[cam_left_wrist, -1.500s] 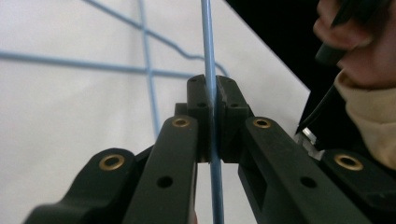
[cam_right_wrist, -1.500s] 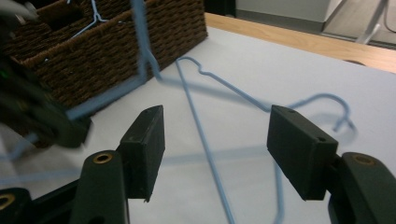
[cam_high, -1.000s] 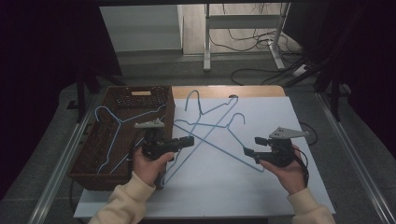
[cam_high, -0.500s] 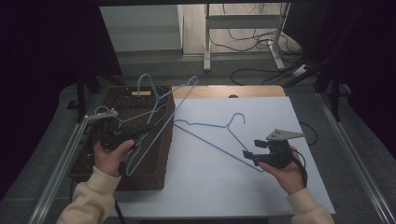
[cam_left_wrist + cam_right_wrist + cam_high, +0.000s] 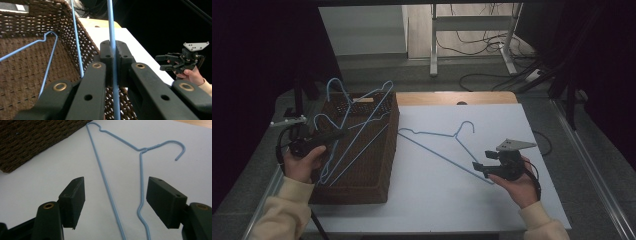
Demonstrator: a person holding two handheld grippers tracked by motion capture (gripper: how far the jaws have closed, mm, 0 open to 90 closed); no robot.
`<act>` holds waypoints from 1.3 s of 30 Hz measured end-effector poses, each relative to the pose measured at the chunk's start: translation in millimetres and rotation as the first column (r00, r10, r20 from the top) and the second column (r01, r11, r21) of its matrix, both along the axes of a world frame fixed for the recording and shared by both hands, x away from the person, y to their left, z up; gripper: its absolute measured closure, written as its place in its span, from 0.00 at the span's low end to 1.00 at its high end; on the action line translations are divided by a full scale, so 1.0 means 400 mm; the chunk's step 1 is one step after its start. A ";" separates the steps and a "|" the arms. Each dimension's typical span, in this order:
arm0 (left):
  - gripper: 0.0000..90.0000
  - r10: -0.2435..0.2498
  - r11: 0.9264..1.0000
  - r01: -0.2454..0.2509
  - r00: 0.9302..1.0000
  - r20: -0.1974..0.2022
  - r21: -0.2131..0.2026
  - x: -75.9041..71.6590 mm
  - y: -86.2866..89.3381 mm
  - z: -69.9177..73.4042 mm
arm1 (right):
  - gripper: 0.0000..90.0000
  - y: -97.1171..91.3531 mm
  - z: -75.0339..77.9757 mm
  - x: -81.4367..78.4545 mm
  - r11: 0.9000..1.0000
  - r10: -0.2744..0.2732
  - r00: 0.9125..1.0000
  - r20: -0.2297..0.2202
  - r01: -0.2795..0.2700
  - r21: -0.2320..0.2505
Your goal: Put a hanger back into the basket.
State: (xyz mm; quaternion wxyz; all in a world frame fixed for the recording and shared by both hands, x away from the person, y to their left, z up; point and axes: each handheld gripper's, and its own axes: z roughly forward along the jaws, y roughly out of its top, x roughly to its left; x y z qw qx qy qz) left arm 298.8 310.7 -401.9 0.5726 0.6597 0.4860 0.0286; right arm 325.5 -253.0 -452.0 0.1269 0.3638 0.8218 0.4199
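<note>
- Left gripper (image 5: 337, 134) is clamped on a blue wire hanger (image 5: 111, 37) above the wicker basket (image 5: 384, 150); its pads hide the pinched stretch.
- Right gripper (image 5: 115, 202) stands apart, astride the second hanger (image 5: 105, 180) on the table (image 5: 437, 200); that hanger's near end is cut off.

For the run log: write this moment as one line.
left gripper: shut on blue wire hanger over brown wicker basket | right gripper: open around second blue wire hanger on white table

The white desk (image 5: 447, 200) lies bare in front of and beyond the thin blue wire hanger (image 5: 437, 145) at its middle, leaving a wide lane between the dark brown woven wicker basket (image 5: 372, 175) and the right tool (image 5: 480, 168). The basket's high walls block the left side. Inside it, another blue wire hanger (image 5: 47, 47) on the floor and the one slanting over the rim (image 5: 362, 125) crowd the opening.
</note>
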 end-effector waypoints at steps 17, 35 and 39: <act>0.95 0.016 0.999 -0.013 0.998 -0.055 0.042 0.032 0.049 -0.041 | 0.35 -0.002 -0.006 0.002 1.000 -0.011 1.000 -0.001 0.011 -0.017; 0.95 -0.034 0.997 0.041 0.995 -0.089 0.072 0.019 0.057 -0.055 | 0.35 0.002 -0.005 0.001 1.000 -0.009 1.000 0.009 0.010 -0.022; 0.95 -0.065 0.995 0.074 0.990 -0.121 0.066 0.035 0.053 -0.069 | 0.35 0.003 -0.007 0.002 1.000 -0.009 1.000 0.004 0.009 -0.023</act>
